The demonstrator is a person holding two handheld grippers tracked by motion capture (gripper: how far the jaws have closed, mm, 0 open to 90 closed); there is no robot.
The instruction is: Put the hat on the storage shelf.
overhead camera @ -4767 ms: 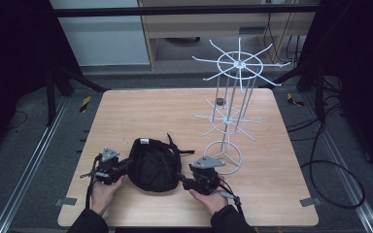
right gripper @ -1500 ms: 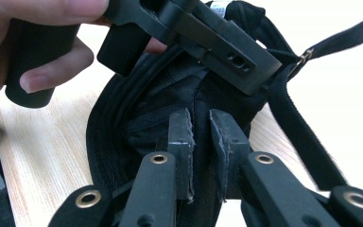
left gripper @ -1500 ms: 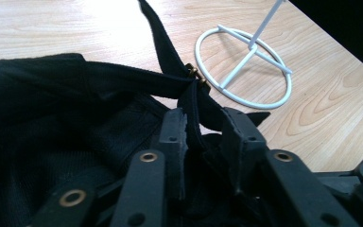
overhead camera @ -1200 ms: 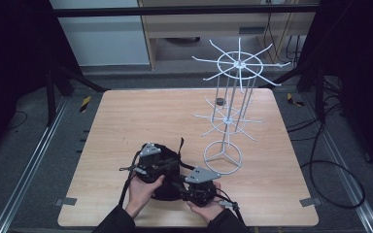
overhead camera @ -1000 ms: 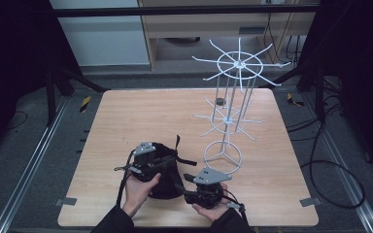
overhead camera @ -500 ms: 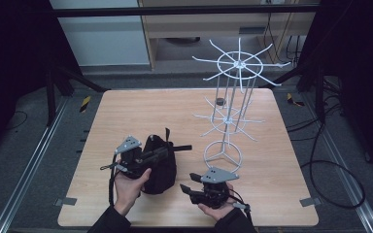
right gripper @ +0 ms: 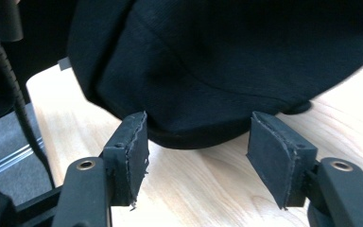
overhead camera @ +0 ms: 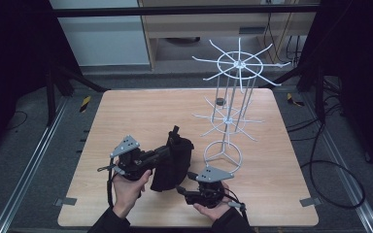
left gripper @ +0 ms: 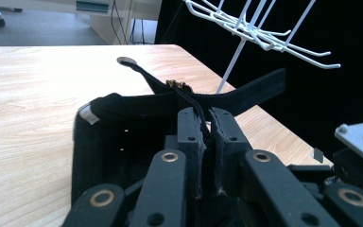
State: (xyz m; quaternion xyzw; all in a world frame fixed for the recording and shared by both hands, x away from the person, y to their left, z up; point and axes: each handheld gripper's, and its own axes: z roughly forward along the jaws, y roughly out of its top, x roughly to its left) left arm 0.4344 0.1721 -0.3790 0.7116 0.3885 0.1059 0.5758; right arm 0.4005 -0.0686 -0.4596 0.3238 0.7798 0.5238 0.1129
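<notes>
One gripper, the right gripper (right gripper: 194,158), has released the cap (overhead camera: 172,160).

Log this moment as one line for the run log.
left gripper: shut on cap strap | right gripper: open, at cap's edge | cap: tipped up on table | rack: bare

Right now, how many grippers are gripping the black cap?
1. The left gripper is shut on the black cap; the right gripper is open just beside it.

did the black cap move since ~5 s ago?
Yes. The black fabric cap, then flat beside the white wire rack's ring base, now stands on edge, lifted by the left claw, at about the same spot.
</notes>
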